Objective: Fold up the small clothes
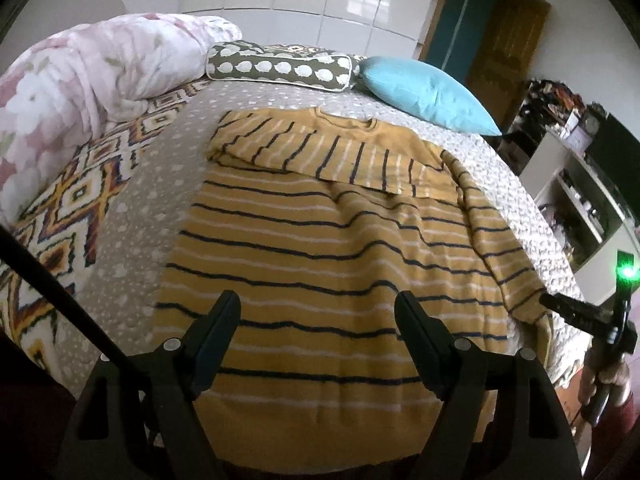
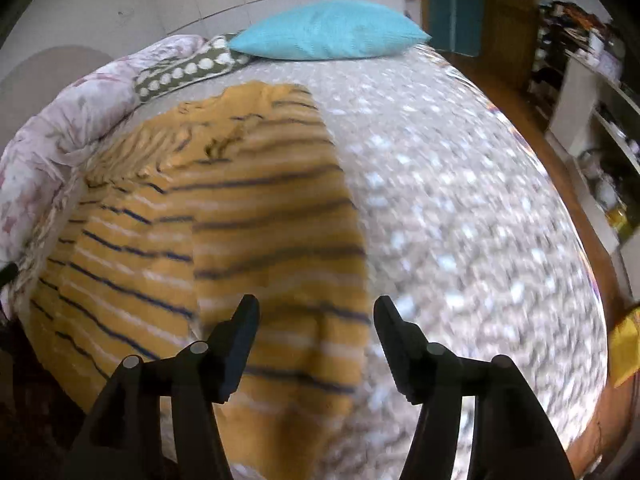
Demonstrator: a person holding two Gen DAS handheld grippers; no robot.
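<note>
The striped mustard sweater (image 1: 328,240) lay flat near the bed's (image 1: 132,208) front edge, one sleeve folded across, while left hand-held gripper (image 1: 318,308) and right hand-held gripper (image 2: 316,312) hovered wide open, empty

A bed in a lived-in bedroom

A grey dotted bedspread (image 1: 132,216) carries a turquoise cushion (image 1: 428,94), a brown spotted bolster (image 1: 280,68) and a pink floral duvet (image 1: 80,76); cluttered white shelves (image 1: 576,196) stand beside.
</note>
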